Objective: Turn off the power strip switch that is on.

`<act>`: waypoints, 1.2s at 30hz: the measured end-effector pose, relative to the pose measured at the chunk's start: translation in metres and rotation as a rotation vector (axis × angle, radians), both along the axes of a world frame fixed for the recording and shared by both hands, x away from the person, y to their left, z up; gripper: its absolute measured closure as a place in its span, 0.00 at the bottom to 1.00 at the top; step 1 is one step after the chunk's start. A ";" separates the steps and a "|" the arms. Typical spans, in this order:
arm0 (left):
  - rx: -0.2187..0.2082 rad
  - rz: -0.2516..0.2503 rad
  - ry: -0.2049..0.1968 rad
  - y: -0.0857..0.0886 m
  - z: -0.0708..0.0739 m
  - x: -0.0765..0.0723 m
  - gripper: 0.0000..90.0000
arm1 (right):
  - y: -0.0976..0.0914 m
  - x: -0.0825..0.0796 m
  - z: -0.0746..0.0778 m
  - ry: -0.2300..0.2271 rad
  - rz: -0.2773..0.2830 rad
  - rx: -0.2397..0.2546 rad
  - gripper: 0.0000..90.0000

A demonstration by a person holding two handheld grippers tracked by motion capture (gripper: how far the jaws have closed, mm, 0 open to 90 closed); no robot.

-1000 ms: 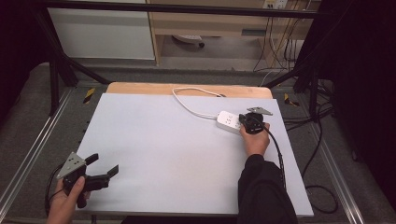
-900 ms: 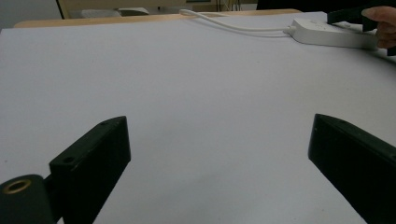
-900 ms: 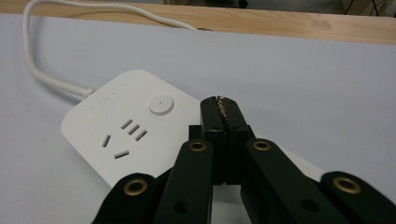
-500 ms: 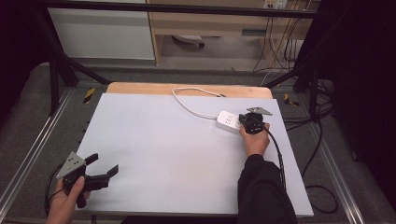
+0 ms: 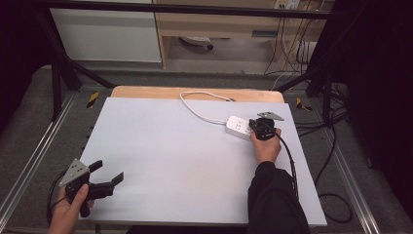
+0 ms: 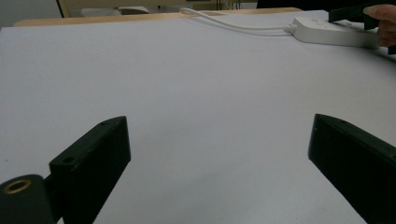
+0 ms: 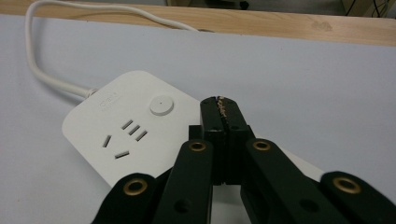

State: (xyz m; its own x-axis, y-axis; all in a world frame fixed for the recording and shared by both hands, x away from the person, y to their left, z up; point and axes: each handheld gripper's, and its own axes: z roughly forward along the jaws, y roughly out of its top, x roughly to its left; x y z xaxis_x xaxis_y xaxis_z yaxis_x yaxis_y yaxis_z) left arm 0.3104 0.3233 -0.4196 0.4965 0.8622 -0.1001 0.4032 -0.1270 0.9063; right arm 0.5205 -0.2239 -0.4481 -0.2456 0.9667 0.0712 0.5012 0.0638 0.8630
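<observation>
At the far right of the pale grey tabletop (image 5: 185, 161), high view: white plastic power strip (image 5: 238, 127) with white cord; right hand-held gripper (image 5: 259, 127) over its near end, left hand-held gripper (image 5: 108, 179) idle at the near left corner.
Left gripper view: jaws wide apart, nothing between.
Right gripper view: jaws together, empty, tips above the strip beside its round button (image 7: 161, 105). Advice: press squarely, straight down.

We see a white power strip (image 7: 126, 126) of smooth, slightly glossy plastic, its cable (image 7: 35, 60) rubbery white. Table (image 5: 185, 161) topped by a matt pale sheet; bare wood strip (image 7: 289, 23) at the far edge. Right gripper (image 7: 219, 109) matt black plastic, brass-coloured rivets.
</observation>
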 end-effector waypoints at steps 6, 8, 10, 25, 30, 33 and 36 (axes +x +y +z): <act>0.002 -0.003 -0.003 0.000 0.000 0.000 0.06 | 0.001 0.001 0.001 0.009 -0.002 -0.008 1.00; 0.002 -0.001 -0.001 0.000 0.000 0.000 0.06 | 0.000 0.002 0.003 0.025 -0.009 0.015 1.00; 0.003 0.002 0.000 0.000 0.000 0.000 0.06 | -0.001 0.003 0.008 0.048 -0.015 0.036 1.00; 0.007 0.001 0.000 0.000 0.000 0.000 0.06 | -0.008 -0.001 0.019 0.038 -0.013 0.035 0.98; 0.008 0.001 0.001 -0.001 -0.001 0.001 0.06 | -0.007 -0.002 0.022 0.029 -0.007 0.034 0.95; 0.010 0.001 0.002 -0.001 -0.001 0.001 0.06 | -0.007 -0.001 0.025 0.026 0.006 0.035 0.92; 0.008 0.002 0.003 -0.001 -0.001 0.001 0.06 | -0.006 0.000 0.030 0.014 0.014 0.033 0.91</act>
